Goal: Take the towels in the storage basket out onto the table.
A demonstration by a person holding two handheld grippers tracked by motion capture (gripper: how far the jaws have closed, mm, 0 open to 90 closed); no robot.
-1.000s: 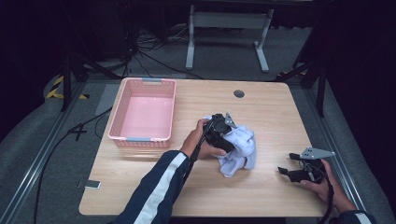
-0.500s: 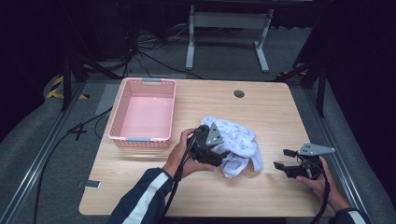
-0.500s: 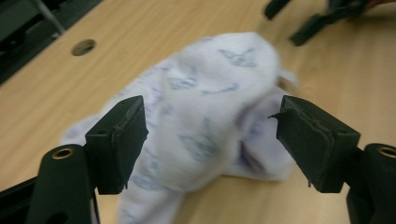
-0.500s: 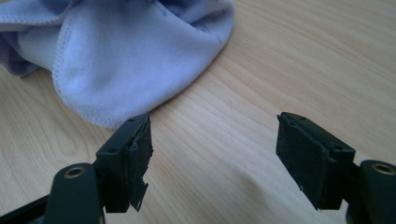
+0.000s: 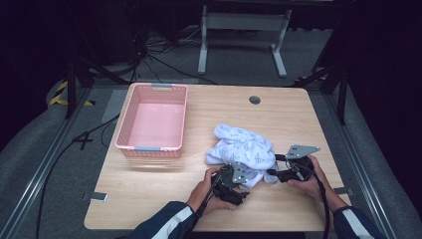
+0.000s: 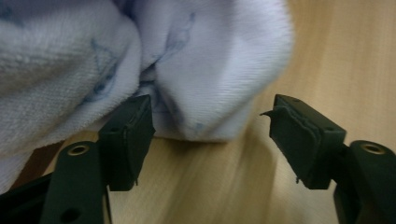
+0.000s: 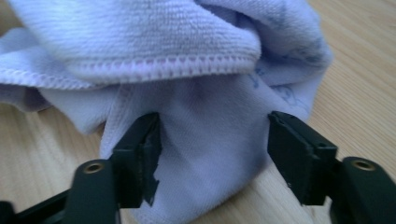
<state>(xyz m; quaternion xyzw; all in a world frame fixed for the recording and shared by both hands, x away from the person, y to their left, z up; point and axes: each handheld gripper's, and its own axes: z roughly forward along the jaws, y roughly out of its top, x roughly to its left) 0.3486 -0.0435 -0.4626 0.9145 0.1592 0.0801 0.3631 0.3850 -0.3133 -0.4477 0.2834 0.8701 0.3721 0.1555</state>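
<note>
A crumpled white towel (image 5: pixel 241 147) with pale blue prints lies on the wooden table, right of centre. My left gripper (image 5: pixel 246 177) is at the towel's near edge, low on the table. Its jaws have just been closing and straddle a fold of the towel (image 6: pixel 205 70); the left pad touches cloth and the right pad (image 6: pixel 294 135) stands clear. My right gripper (image 5: pixel 274 174) comes in from the right at the towel's near right corner. Its jaws have also just been closing, with a hanging fold of the towel (image 7: pixel 210 140) between them and not pinched.
A pink plastic basket (image 5: pixel 130 119) stands to the left of the towel with nothing in it. A round cable hole (image 5: pixel 255 100) is near the table's far edge. Bare wood lies between the basket and the towel.
The left gripper has come down off the top of the towel to its near edge. The right gripper has moved left up to the towel. The towel has spread out flatter.
</note>
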